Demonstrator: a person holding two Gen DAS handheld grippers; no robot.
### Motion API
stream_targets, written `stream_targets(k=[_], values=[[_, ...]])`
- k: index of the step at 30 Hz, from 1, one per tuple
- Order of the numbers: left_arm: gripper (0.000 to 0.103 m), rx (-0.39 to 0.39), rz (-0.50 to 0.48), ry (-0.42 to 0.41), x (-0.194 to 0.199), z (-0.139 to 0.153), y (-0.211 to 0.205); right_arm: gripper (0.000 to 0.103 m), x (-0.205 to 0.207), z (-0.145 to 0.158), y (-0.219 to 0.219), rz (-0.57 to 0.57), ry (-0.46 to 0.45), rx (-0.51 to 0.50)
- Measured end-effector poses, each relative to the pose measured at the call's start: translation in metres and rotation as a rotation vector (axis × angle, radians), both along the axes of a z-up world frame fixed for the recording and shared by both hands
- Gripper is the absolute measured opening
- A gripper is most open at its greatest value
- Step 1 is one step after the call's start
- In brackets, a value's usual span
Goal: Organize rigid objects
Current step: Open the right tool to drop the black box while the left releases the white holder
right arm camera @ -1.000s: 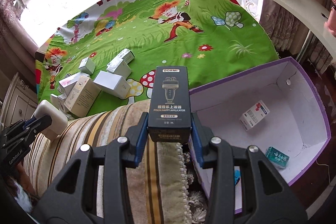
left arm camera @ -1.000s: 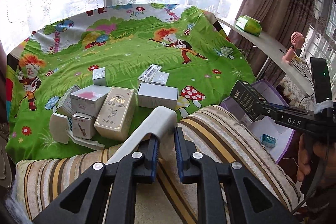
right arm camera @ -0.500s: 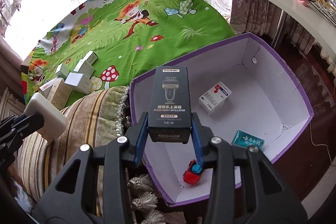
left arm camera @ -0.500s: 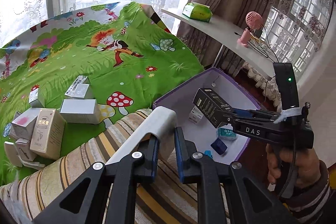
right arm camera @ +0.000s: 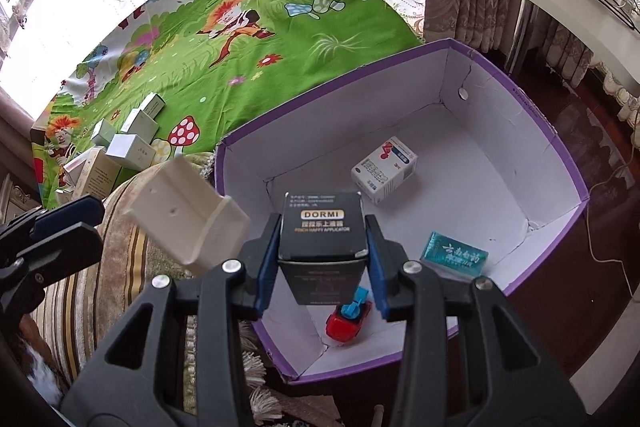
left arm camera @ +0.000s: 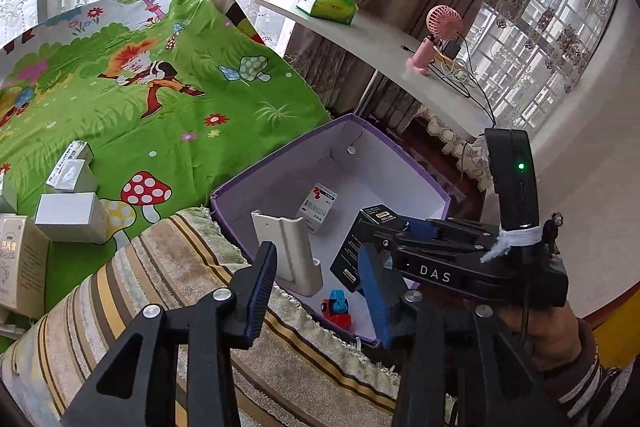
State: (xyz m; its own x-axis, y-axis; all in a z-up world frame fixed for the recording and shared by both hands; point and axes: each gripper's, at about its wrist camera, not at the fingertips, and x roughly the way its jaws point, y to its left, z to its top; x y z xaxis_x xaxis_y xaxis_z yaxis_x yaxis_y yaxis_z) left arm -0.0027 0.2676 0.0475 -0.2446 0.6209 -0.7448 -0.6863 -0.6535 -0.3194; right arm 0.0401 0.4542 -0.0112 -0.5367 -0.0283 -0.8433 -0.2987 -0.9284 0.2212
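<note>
My left gripper (left arm camera: 316, 287) is open; the white plastic holder (left arm camera: 290, 251) is free of its jaws, tilted over the near-left rim of the purple-edged box (left arm camera: 400, 163), and also shows in the right wrist view (right arm camera: 188, 215). My right gripper (right arm camera: 322, 263) is shut on the black DORMI box (right arm camera: 322, 239) and holds it inside the purple box (right arm camera: 560, 155), above its near corner. In the purple box lie a white medicine carton (right arm camera: 384, 169), a teal packet (right arm camera: 454, 253) and a red and blue toy car (right arm camera: 348, 317).
Several white and cream cartons (left arm camera: 68, 211) lie on the green cartoon sheet (left arm camera: 160, 99) to the left. A striped blanket (left arm camera: 160, 307) lies between sheet and box. A white shelf (left arm camera: 380, 55) carries a green tissue pack (left arm camera: 328, 5) and a pink fan (left arm camera: 434, 43).
Both grippers moved right, over the purple box. My left gripper opened and let go of the white holder. The right gripper lowered the DORMI box into the purple box.
</note>
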Motion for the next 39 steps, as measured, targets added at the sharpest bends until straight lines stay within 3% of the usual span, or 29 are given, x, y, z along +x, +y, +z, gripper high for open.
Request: stream_targets(k=[6, 10, 23, 39], values=[[0.048, 0.005, 0.021, 0.003, -0.002, 0.001, -0.006, 0.046, -0.001, -0.004, 0.001, 0.001, -0.011, -0.025], [0.048, 0.005, 0.036, 0.008, -0.003, 0.002, -0.012, 0.057, 0.000, -0.003, 0.004, -0.013, -0.011, -0.025], [0.048, -0.006, 0.121, 0.031, -0.009, 0.001, -0.047, 0.062, -0.003, 0.004, -0.009, 0.021, -0.004, -0.015], [0.048, 0.033, 0.364, -0.001, -0.033, -0.003, -0.168, 0.068, -0.027, 0.009, -0.065, 0.154, -0.020, -0.012]])
